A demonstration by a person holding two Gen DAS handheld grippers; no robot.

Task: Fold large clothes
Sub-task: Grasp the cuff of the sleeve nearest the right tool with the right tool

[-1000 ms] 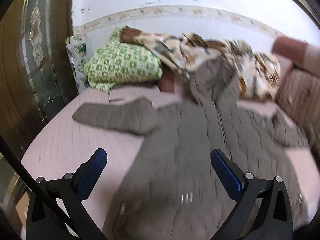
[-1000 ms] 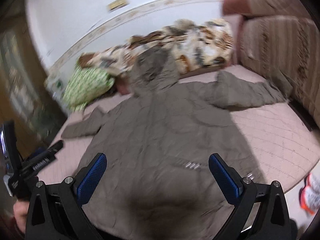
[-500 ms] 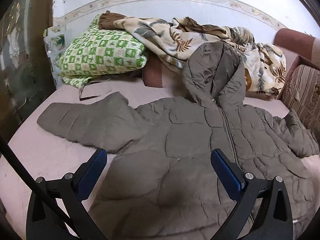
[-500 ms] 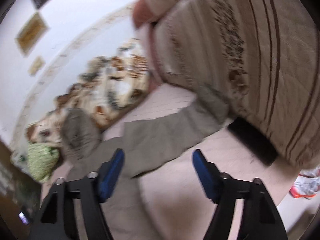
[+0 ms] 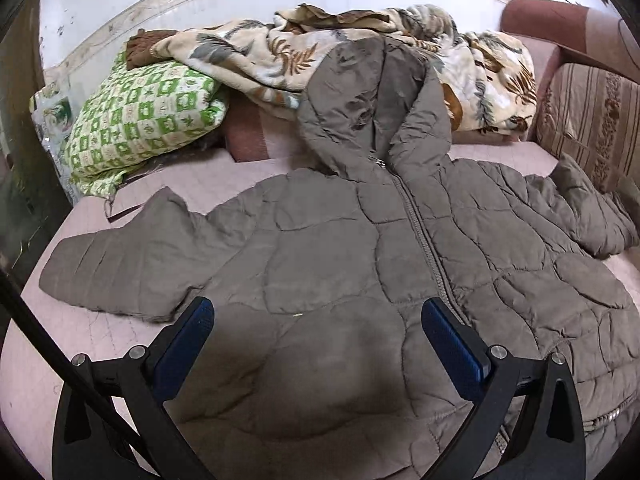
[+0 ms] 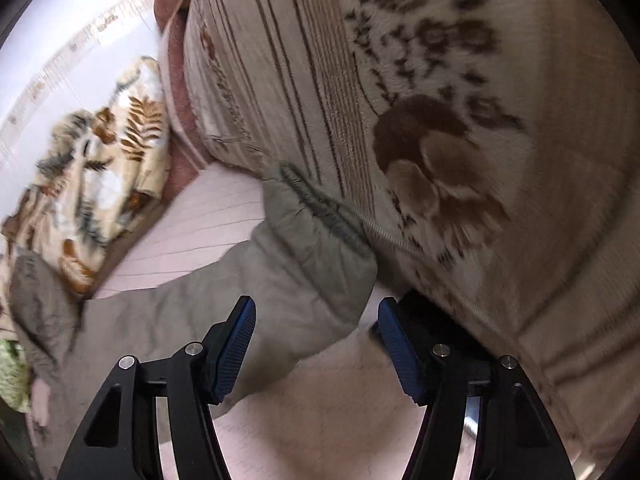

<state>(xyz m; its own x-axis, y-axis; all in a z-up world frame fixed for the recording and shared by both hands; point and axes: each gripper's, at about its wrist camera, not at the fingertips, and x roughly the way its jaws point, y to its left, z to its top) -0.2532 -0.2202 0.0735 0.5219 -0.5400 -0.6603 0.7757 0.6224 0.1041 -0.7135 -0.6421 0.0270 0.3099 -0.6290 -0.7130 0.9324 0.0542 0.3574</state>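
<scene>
Moved: right gripper (image 6: 314,338) is closing in on the jacket's sleeve cuff (image 6: 320,220).
Writing: none readable.
Jacket (image 5: 340,264): grey-brown, quilted, lying spread flat.
Jaws: both grippers are gaping, holding nothing; left gripper (image 5: 318,330) is hovering.

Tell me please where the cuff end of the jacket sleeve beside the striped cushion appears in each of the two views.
Left wrist view: the sleeve cuff lies at the far right edge, below the striped cushion.
Right wrist view: the same cuff is near the centre, against the cushion, just ahead of the open right gripper.
Shared landmark: the leaf-print blanket.
</scene>
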